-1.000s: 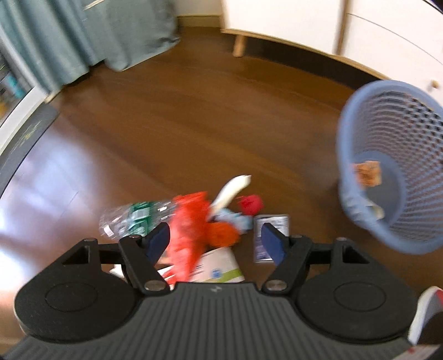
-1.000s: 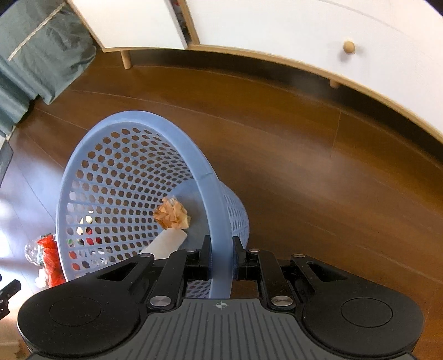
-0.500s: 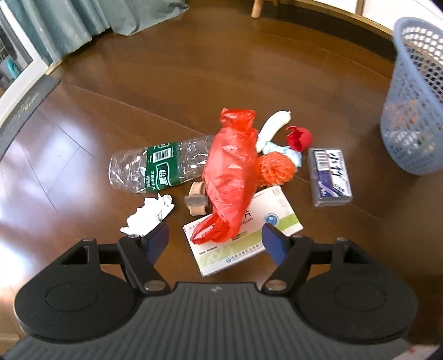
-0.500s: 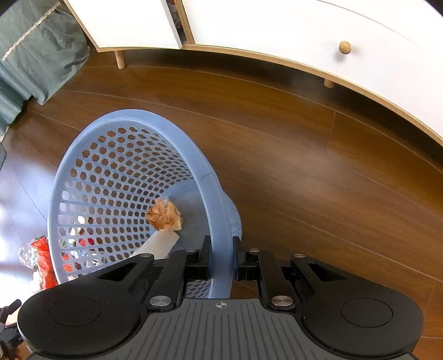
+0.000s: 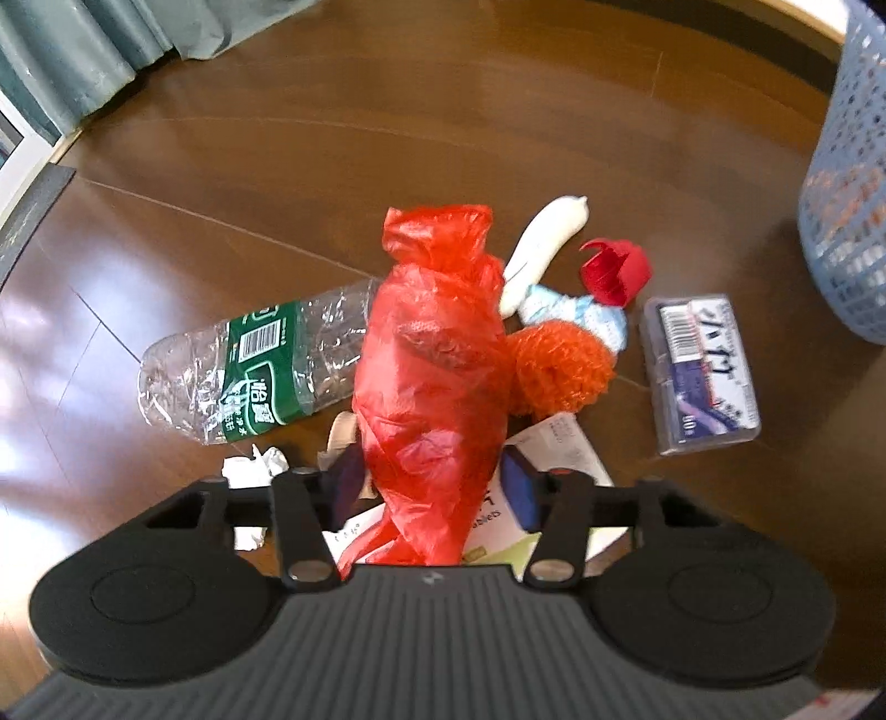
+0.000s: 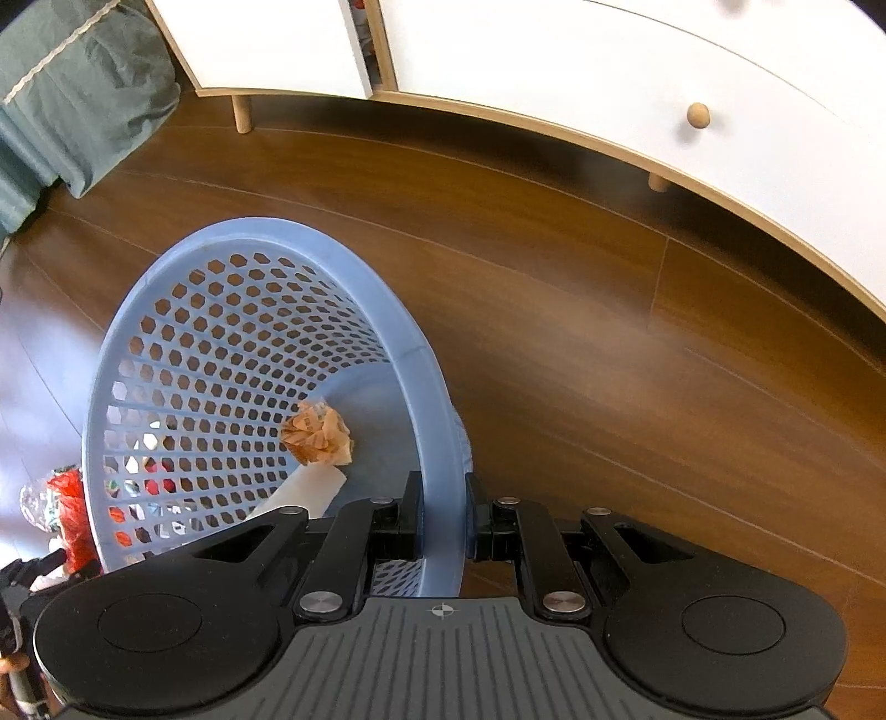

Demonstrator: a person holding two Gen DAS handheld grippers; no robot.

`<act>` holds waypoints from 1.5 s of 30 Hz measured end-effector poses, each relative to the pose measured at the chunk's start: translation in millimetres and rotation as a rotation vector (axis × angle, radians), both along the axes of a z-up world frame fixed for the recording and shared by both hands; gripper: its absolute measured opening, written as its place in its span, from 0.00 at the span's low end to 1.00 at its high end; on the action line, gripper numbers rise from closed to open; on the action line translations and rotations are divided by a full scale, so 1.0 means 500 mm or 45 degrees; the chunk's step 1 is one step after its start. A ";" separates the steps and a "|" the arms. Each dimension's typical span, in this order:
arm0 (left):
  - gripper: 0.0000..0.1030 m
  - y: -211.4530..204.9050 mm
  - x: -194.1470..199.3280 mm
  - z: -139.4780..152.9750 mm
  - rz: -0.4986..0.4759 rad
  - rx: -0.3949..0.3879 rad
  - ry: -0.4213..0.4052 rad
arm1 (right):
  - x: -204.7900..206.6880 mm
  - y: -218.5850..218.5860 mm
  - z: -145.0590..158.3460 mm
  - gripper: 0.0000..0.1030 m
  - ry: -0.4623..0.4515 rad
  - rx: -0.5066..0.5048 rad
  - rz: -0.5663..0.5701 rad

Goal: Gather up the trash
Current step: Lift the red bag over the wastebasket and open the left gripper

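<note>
A red plastic bag (image 5: 437,387) lies on top of the trash pile on the wooden floor. My left gripper (image 5: 433,484) straddles its lower end, open, with the blue pads (image 5: 520,490) close against its sides. Around the bag lie a crushed clear bottle (image 5: 249,365), an orange mesh ball (image 5: 559,365), a red cap (image 5: 614,271), a blue box (image 5: 700,371), a white carton (image 5: 559,454) and crumpled paper (image 5: 255,465). My right gripper (image 6: 443,515) is shut on the rim of the tilted blue basket (image 6: 266,387), which holds an orange paper wad (image 6: 318,435) and a white roll (image 6: 302,495).
The basket (image 5: 847,194) stands at the pile's far right. A white cabinet on wooden legs (image 6: 554,72) runs along the wall behind it. Teal curtains (image 5: 83,50) hang at the far left beside a dark mat (image 5: 27,216). Bare floor lies beyond the pile.
My left gripper has dropped down over the pile, and its fingers have narrowed around the red bag. The right gripper still holds the basket rim, and the basket has shifted slightly.
</note>
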State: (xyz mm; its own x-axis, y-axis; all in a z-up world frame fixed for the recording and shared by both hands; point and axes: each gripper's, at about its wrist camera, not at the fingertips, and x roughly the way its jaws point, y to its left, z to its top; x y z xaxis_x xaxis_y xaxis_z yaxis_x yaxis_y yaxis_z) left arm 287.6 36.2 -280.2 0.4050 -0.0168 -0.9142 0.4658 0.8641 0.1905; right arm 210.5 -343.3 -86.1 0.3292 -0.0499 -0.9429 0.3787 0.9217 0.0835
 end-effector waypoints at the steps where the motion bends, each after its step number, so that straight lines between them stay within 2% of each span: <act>1: 0.33 -0.001 0.001 -0.004 0.001 0.007 0.001 | 0.000 0.002 0.000 0.09 -0.001 -0.007 0.011; 2: 0.23 -0.002 0.001 -0.007 -0.001 0.017 -0.005 | 0.002 0.003 -0.001 0.09 -0.002 -0.009 0.020; 4: 0.15 -0.007 -0.003 -0.002 -0.016 0.041 -0.039 | 0.006 0.002 -0.005 0.09 0.002 -0.004 0.030; 7: 0.09 -0.009 -0.008 0.030 -0.018 0.040 -0.096 | 0.007 -0.002 -0.012 0.09 0.009 0.002 0.026; 14: 0.08 -0.025 -0.026 0.182 -0.022 -0.041 -0.196 | 0.009 -0.003 -0.017 0.09 0.011 0.003 0.026; 19: 0.08 -0.085 -0.074 0.302 -0.083 -0.095 -0.134 | 0.003 -0.004 -0.017 0.09 0.010 0.002 0.057; 24: 0.08 -0.160 -0.124 0.405 -0.165 -0.258 -0.089 | 0.005 -0.004 -0.016 0.09 -0.002 0.021 0.065; 30: 0.09 -0.270 -0.150 0.443 -0.279 -0.459 -0.038 | 0.005 -0.004 -0.017 0.09 -0.009 0.040 0.068; 32: 0.19 -0.304 -0.154 0.446 -0.327 -0.498 -0.036 | 0.005 -0.005 -0.016 0.09 -0.007 0.041 0.068; 34: 0.26 -0.323 -0.155 0.450 -0.345 -0.512 -0.040 | 0.004 -0.005 -0.016 0.09 -0.005 0.043 0.069; 38: 0.28 -0.330 -0.153 0.450 -0.335 -0.517 -0.037 | 0.004 -0.007 -0.016 0.09 -0.003 0.042 0.068; 45: 0.28 -0.290 -0.139 0.429 -0.224 -0.436 -0.032 | -0.001 -0.008 -0.018 0.09 -0.002 0.037 0.067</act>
State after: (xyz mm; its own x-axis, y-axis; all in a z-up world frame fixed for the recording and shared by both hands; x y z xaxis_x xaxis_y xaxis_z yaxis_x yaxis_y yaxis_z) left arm 218.0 -108.6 -66.0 0.3910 -0.3906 -0.8334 0.6115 0.7870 -0.0820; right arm 210.0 -347.5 -95.1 0.3319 -0.0048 -0.9433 0.3296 0.9375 0.1112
